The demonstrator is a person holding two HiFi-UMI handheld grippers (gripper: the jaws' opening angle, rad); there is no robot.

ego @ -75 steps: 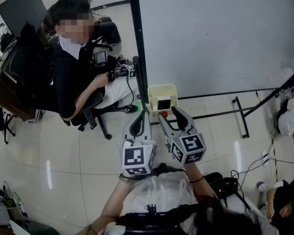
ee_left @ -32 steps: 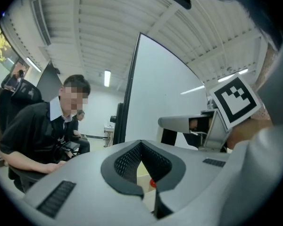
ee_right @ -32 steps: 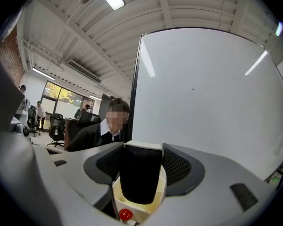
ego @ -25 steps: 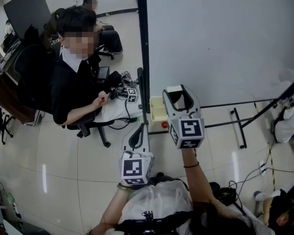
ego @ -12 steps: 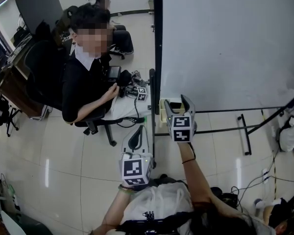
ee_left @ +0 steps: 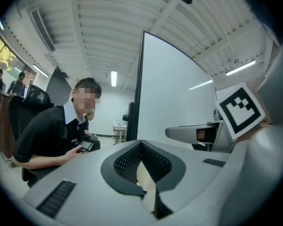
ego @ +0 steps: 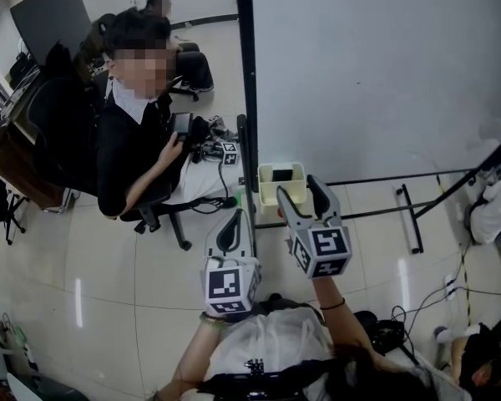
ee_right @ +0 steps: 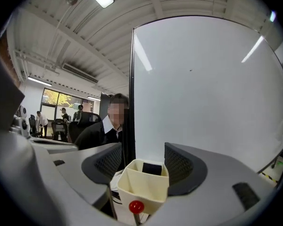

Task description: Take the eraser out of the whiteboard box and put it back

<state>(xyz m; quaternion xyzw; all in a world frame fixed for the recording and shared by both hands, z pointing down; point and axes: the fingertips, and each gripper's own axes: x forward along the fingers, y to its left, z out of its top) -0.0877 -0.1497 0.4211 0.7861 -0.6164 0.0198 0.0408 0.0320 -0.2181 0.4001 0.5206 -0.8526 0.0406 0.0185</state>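
While the left tool hangs low beside the person's body with its two dark ribbed pads pressed together in a narrow V, clenched on nothing, the right tool is raised in front of the cream-coloured plastic whiteboard box. In the left gripper view the left tool shows no object between its closed jaws.

In the right gripper view the right tool has its grey jaws spread wide, released and empty, and the whiteboard box appears in the gap between them. Whether the jaws already flank the box walls or stop just short of them cannot be told. The black rectangular eraser stands inside the box at its far side, near the board, with only its top showing above the rim; from the head view the eraser is a dark patch in the box's rear part. Neither jaw touches it.

The box hangs at the lower left corner of the large white whiteboard, next to its black vertical frame post. A small red ball sits just below the box front. To the left, a seated person in a black top holds a small dark device.
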